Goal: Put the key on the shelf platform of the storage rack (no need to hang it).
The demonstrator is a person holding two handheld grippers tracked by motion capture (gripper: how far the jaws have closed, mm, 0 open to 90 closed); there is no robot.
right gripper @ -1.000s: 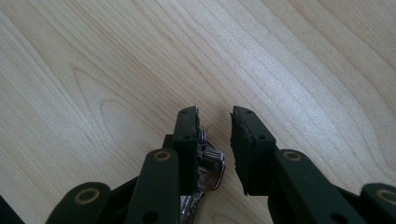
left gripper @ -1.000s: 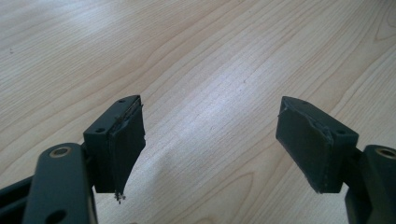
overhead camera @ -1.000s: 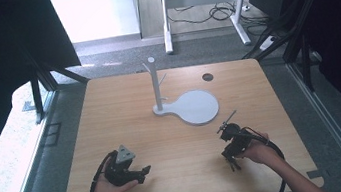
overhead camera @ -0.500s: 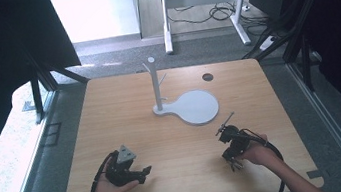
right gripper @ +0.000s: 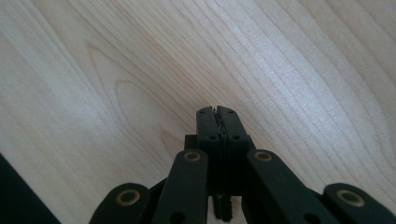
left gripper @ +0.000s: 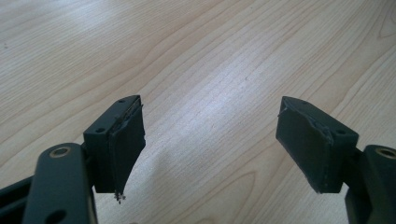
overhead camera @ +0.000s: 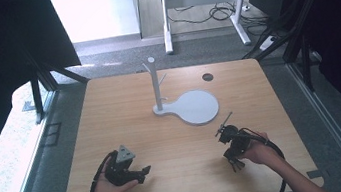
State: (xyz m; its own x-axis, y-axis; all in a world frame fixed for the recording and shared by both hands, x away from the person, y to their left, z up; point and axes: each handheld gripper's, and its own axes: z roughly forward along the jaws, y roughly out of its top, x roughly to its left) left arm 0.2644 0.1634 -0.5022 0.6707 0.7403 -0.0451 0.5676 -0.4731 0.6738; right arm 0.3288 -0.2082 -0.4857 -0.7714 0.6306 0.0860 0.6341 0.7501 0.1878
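The work is sitting at its very start, as far as these views allow a judgement: nothing is being held, and nothing is being touched.

The left hand-held gripper point(overhead camera: 141, 171) is resting on the bench point(overhead camera: 181, 185) near the front edge, toward the front-left corner, with the person's left hand point(overhead camera: 105, 190) wrapped around its body. In the left gripper view its 2 jaws are standing wide apart, with bare wood grain showing in the gap between them and nothing on either pad point(left gripper: 125, 140).

The right hand-held gripper point(overhead camera: 234, 163) is lying near the front edge toward the front-right corner, held by the person's right hand point(overhead camera: 259, 153). In the right gripper view its jaws are pressed together, pad against pad, with nothing caught between them and plain bench surface beyond the tips.

The nearest thing to either tool is the white stand point(overhead camera: 186, 105), with its upright post point(overhead camera: 154, 80) and short side pegs rising from a flat round-ended base. It is standing around the middle of the bench, toward the back edge, well apart from both hand-held grippers. Nothing is hanging on its pegs and nothing is lying on its base.

Judging from this, every step involving the stand is remaining to be done: approaching, grasping and moving are all ahead.
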